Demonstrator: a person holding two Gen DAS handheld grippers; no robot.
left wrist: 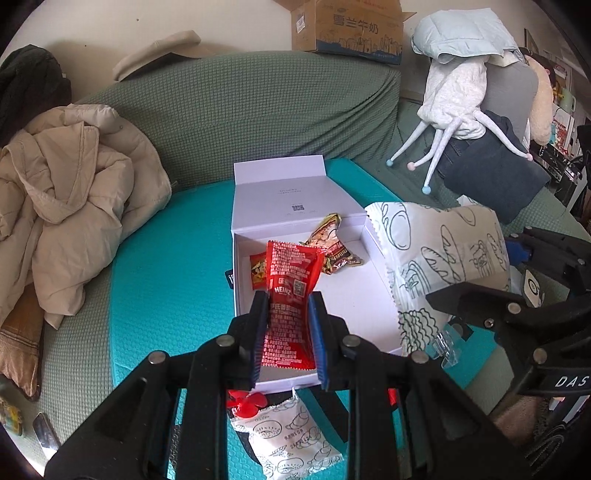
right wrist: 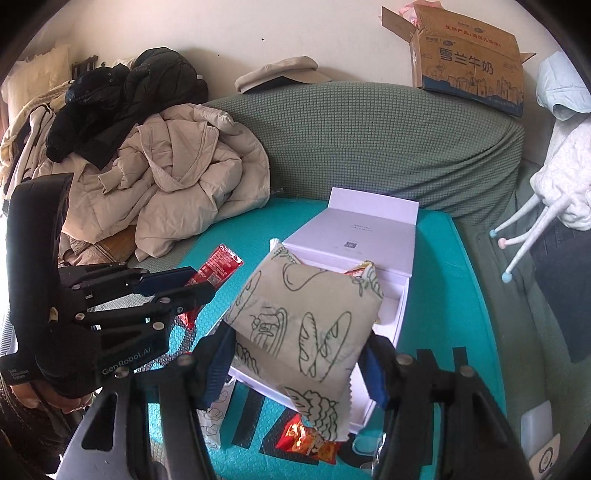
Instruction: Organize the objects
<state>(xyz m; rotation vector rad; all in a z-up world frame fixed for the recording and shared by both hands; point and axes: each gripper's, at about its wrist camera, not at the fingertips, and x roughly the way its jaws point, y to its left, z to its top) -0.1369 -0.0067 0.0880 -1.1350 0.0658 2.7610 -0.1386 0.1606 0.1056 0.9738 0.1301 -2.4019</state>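
Note:
My left gripper (left wrist: 289, 325) is shut on a red Heinz ketchup packet (left wrist: 290, 284) and holds it above the near part of the open white box (left wrist: 354, 295) on the teal mat. The box holds a brown snack wrapper (left wrist: 334, 245) and a small red-yellow packet (left wrist: 258, 271). My right gripper (right wrist: 295, 369) is shut on a large white bread-print bag (right wrist: 306, 325) and holds it over the box (right wrist: 391, 317). In the left wrist view the bag (left wrist: 439, 251) hangs at the box's right side. In the right wrist view the left gripper (right wrist: 177, 286) holds the ketchup packet (right wrist: 218, 266).
A small white bread-print pouch (left wrist: 291, 439) and a red plastic piece (left wrist: 245, 400) lie on the teal mat (left wrist: 166, 277) before the box. A red-orange snack packet (right wrist: 310, 439) lies under the bag. Beige coats (left wrist: 66, 199) are piled left; clothes and a cardboard carton (left wrist: 347, 29) sit behind.

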